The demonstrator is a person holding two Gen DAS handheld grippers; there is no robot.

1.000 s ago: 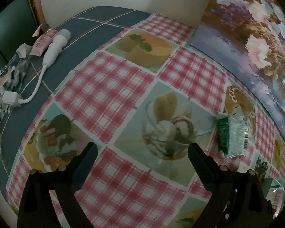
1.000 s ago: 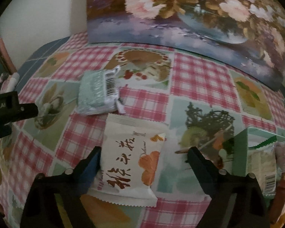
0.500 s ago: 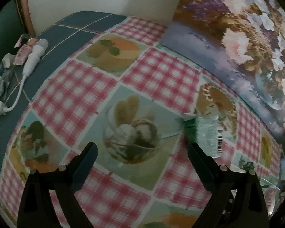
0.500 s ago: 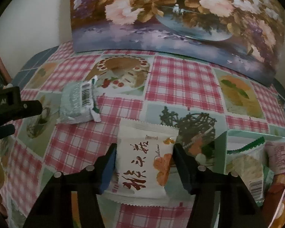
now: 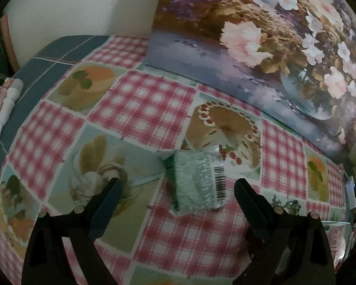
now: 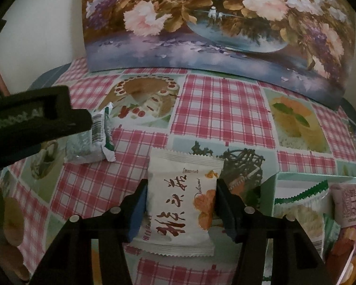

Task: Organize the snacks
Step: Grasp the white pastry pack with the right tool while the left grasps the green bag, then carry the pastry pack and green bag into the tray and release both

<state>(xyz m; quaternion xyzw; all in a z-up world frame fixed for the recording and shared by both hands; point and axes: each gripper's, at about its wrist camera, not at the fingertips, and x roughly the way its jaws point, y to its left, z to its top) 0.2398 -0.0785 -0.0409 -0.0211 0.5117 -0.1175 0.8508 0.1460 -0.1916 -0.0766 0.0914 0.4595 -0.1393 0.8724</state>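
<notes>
A white snack packet (image 6: 180, 204) with dark red characters lies on the checked tablecloth. My right gripper (image 6: 180, 190) is shut on it, one finger at each side edge. A green snack packet (image 5: 197, 181) with a barcode lies flat in the left wrist view, just ahead of my left gripper (image 5: 178, 185), which is open with the packet between the fingertips' line. The same green packet shows in the right wrist view (image 6: 92, 140), partly behind the left gripper's finger (image 6: 35, 118).
A light green box (image 6: 303, 197) holding several snack packets stands at the right. A large flower painting (image 6: 213, 23) leans against the wall at the table's back. A white charger cable (image 5: 7, 104) and a pink wrapper lie at the far left edge.
My right gripper has closed from wide open onto the white packet. My left gripper has moved right and forward until the green packet lies between its fingers.
</notes>
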